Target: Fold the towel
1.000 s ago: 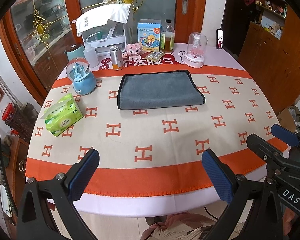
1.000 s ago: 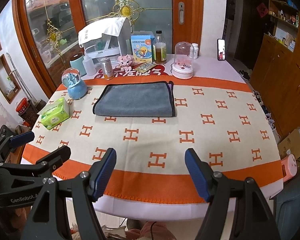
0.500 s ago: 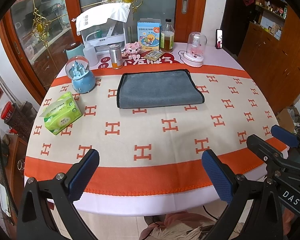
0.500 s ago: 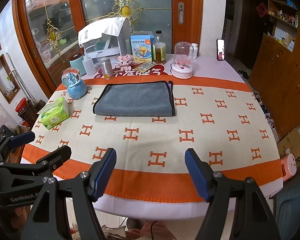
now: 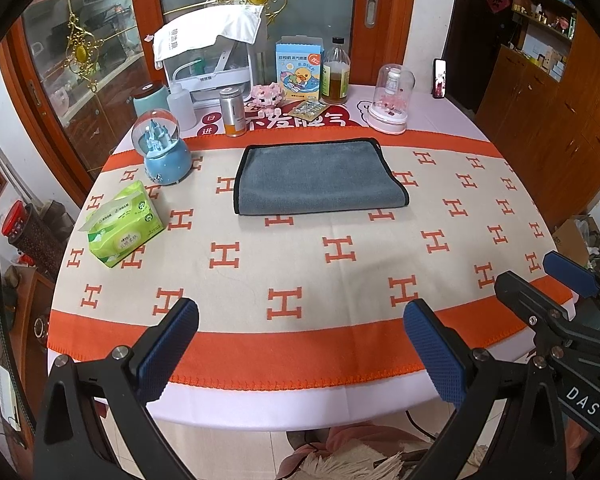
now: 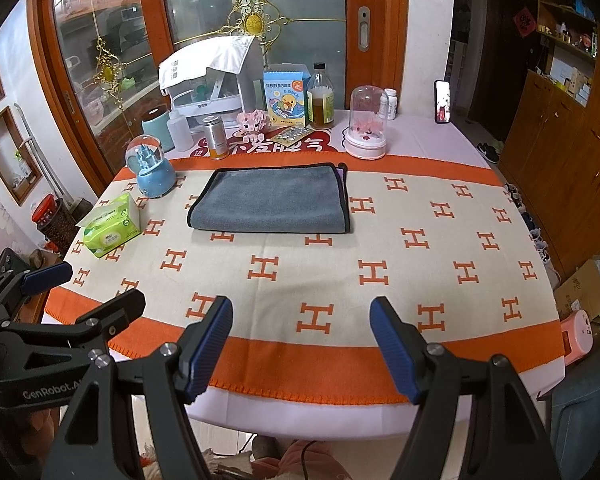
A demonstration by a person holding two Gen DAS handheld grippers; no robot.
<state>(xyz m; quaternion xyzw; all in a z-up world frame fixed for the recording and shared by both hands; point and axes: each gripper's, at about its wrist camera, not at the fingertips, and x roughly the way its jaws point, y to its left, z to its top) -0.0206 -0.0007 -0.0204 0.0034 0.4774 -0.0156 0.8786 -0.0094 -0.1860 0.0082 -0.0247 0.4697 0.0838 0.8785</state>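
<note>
A grey towel (image 5: 318,178) with a black hem lies folded flat on the far half of the table; it also shows in the right wrist view (image 6: 272,200). My left gripper (image 5: 300,344) is open and empty, held over the table's near edge, well short of the towel. My right gripper (image 6: 300,344) is open and empty too, over the near edge. The right gripper shows at the right of the left wrist view (image 5: 540,280), and the left gripper at the left of the right wrist view (image 6: 80,292).
A green tissue pack (image 5: 120,224) and a blue snow globe (image 5: 162,152) stand left of the towel. A can (image 5: 233,112), bottle (image 5: 336,76), box (image 5: 299,68), glass dome (image 5: 392,100) and white appliance (image 5: 210,56) line the back. The cloth (image 5: 340,260) is beige with orange borders.
Both views have shifted very slightly; the table sits a touch lower in the frames. Both grippers stay open and the towel has not moved.
</note>
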